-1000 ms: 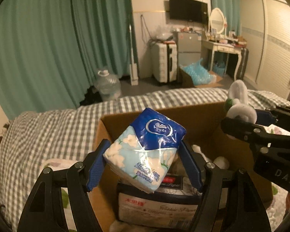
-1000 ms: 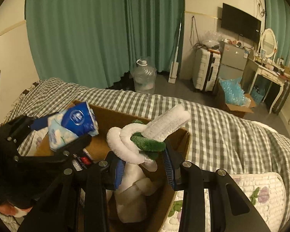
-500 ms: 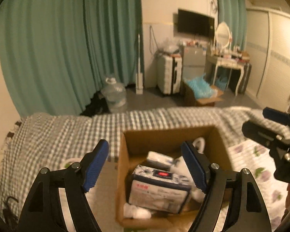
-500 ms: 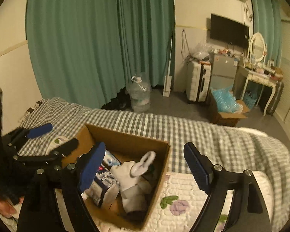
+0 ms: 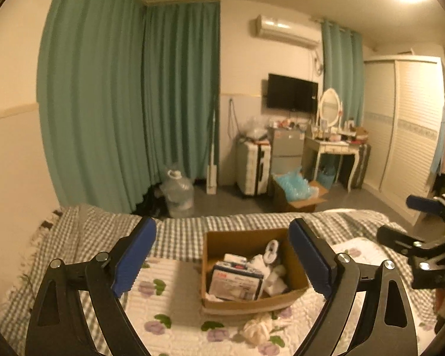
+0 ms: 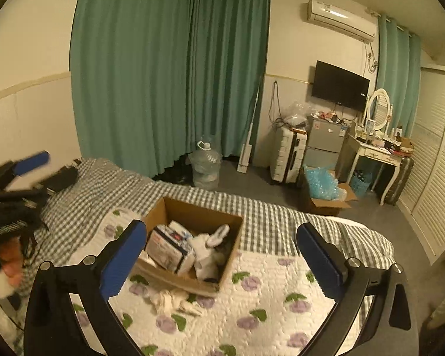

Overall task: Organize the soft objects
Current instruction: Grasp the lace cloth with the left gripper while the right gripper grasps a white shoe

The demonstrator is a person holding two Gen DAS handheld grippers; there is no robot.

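In the left wrist view, the left gripper (image 5: 222,262) is seen spread wide with nothing between its blue-padded fingers (image 5: 135,256). The open brown cardboard box (image 5: 253,301) is framed between them, well below and ahead on the white quilt with purple flowers (image 5: 169,305). Inside the box a large white tissue pack with a dark blue border (image 5: 237,280) lies tilted against the left wall, a smaller white pack (image 5: 235,258) sits behind it, and a white plush toy with a looped ear (image 5: 271,252) leans at the right side. One crumpled cream-white soft cloth (image 5: 255,330) lies outside on the quilt, just beside the box's near wall and somewhat right of its middle. The right gripper (image 5: 400,219) is visible at the right edge, also released and empty.

In the right wrist view, the right gripper (image 6: 221,255) is held with its jaws wide and bare. The box (image 6: 227,270) lies below and slightly left of centre, one corner turned toward the camera. The same tissue pack (image 6: 167,247) and plush toy (image 6: 213,237) are seen in it. The cream cloth (image 6: 175,301) lies touching or nearly touching the near box wall, its long axis running roughly left to right. It is judged the one item not yet stowed, below and ahead of both claws; which is nearer cannot be told. The left gripper (image 6: 41,167) appears blurred at the left edge.
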